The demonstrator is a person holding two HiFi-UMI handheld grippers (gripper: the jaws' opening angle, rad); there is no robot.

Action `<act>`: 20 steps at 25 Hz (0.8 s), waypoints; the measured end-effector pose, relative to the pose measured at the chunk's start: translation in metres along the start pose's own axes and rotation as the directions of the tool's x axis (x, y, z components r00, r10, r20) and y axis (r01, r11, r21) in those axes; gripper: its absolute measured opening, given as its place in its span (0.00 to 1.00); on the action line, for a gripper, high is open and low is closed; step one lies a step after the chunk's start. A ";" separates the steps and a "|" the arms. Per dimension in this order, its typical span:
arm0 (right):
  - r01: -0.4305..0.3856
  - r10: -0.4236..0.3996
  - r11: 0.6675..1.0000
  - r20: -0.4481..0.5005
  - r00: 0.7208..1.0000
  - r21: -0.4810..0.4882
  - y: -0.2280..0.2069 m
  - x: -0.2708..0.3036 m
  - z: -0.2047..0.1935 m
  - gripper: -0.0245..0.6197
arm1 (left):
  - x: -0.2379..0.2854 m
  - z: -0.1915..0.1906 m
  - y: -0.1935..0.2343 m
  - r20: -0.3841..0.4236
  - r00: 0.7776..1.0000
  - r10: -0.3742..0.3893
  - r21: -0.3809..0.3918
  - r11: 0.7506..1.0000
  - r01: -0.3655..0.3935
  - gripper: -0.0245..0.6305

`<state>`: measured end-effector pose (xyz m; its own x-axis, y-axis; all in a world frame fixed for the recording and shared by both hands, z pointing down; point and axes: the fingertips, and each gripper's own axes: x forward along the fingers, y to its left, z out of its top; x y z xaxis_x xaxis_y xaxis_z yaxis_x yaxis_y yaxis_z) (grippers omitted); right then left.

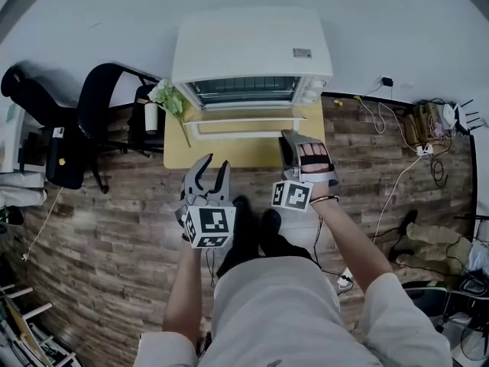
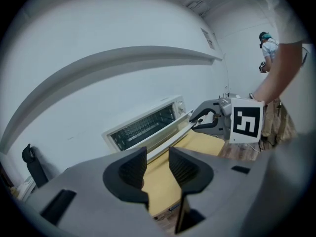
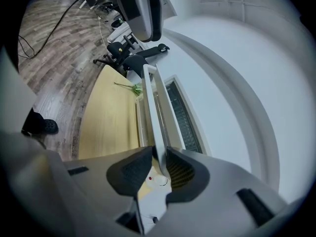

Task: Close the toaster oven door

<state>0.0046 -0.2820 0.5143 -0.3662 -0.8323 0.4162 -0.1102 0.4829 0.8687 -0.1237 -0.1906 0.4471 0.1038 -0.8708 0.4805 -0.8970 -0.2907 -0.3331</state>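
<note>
While the door [image 3: 183, 120] hangs half up: call it about halfway, tilted but not shut against the toaster oven [image 1: 252, 48] yet.
Oven spot: back of the yellow bench [image 1: 229, 153], up against the wall.
Right gripper [image 3: 157, 157]: fingers clamped on the door handle [image 3: 154, 98], near its right end.
Left gripper [image 2: 158, 169]: fingers apart, nothing between them, hanging in front of the bench, clear of the door.
Left to do: swing the door up till it's flush, then let go, I reckon.

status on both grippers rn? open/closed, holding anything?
Left gripper: open, nothing between the jaws.
Right gripper: closed on the toaster oven door handle.
</note>
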 end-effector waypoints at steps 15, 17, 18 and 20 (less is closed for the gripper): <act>0.004 -0.002 0.999 -0.063 0.998 0.035 -0.044 0.025 0.006 0.19 | 0.031 0.022 0.040 0.087 0.994 -0.066 0.007 0.998 0.066 0.25; 0.011 -0.008 0.999 -0.073 0.997 0.043 -0.051 0.029 0.006 0.18 | 0.035 0.025 0.041 0.098 0.992 -0.079 0.014 0.997 0.078 0.25; 0.014 -0.010 0.999 -0.079 0.997 0.046 -0.054 0.031 0.006 0.18 | 0.037 0.027 0.043 0.103 0.991 -0.085 0.017 0.996 0.084 0.25; 0.016 -0.011 0.999 -0.090 0.996 0.052 -0.060 0.035 0.006 0.18 | 0.040 0.030 0.046 0.112 0.989 -0.094 0.022 0.996 0.092 0.25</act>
<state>-0.0073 -0.3387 0.4755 -0.2807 -0.8587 0.4287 -0.1639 0.4830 0.8602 -0.1483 -0.2512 0.4267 0.2352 -0.8786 0.4155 -0.8740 -0.3782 -0.3050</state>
